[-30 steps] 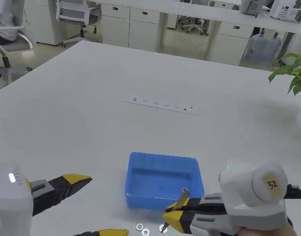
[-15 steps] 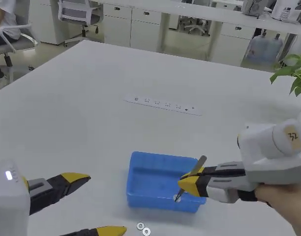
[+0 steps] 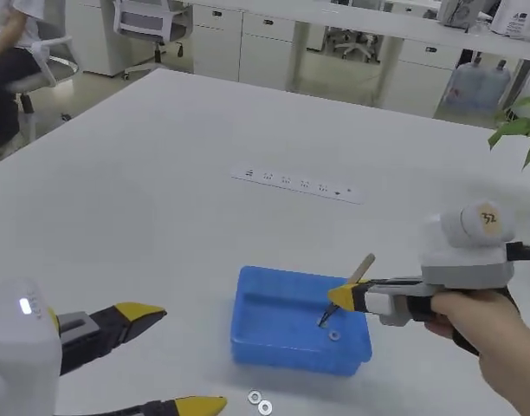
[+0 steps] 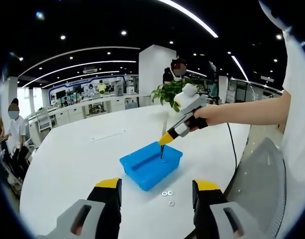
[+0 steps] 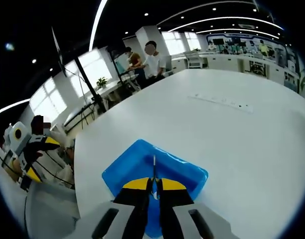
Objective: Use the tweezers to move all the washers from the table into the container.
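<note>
A blue container (image 3: 300,279) stands on the white table, near its front edge. My right gripper (image 3: 336,296) is shut on the tweezers (image 3: 324,319), whose tip points down into the container. One washer (image 3: 334,335) lies on the container floor just beside that tip. Two more washers (image 3: 260,401) lie on the table in front of the container. My left gripper (image 3: 191,357) hangs open at the lower left, apart from everything. The left gripper view shows the container (image 4: 142,169), the table washers (image 4: 167,197) and the tweezers (image 4: 162,149). The right gripper view looks down the tweezers (image 5: 154,169) into the container (image 5: 127,162).
A white power strip (image 3: 300,185) lies flat mid-table beyond the container. A green plant (image 3: 520,134) stands at the right edge. Office chairs (image 3: 148,22) and a seated person (image 3: 5,61) are beyond the table's far left corner.
My right gripper carried the tweezers from the table washers up and over the container. A washer now lies inside it. The left gripper stayed put.
</note>
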`<act>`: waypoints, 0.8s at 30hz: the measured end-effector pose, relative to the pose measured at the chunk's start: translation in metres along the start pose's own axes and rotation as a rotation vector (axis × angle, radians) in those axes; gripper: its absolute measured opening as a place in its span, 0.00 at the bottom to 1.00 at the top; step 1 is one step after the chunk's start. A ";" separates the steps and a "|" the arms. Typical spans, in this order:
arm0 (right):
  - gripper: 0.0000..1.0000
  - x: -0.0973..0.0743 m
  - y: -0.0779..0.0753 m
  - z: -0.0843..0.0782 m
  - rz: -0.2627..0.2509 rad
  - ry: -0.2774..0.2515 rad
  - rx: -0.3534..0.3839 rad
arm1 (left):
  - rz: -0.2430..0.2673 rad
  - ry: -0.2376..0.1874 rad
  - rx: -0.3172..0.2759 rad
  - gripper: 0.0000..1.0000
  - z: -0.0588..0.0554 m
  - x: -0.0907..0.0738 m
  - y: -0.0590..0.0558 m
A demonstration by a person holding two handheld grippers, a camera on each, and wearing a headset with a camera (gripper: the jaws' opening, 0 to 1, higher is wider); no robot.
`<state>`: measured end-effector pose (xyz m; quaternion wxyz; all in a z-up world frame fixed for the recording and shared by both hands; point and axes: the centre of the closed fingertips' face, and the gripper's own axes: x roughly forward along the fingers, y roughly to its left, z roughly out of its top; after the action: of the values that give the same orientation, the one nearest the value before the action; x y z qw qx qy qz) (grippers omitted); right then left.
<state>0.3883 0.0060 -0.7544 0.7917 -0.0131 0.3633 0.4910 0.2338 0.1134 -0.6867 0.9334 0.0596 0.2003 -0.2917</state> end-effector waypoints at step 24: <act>0.03 0.009 -0.014 -0.009 -0.015 -0.010 0.084 | 0.002 0.008 0.006 0.55 0.001 -0.001 -0.003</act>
<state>0.3966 0.0021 -0.7710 0.7970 0.0198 0.3794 0.4696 0.2318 0.1114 -0.6849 0.9326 0.0637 0.2034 -0.2913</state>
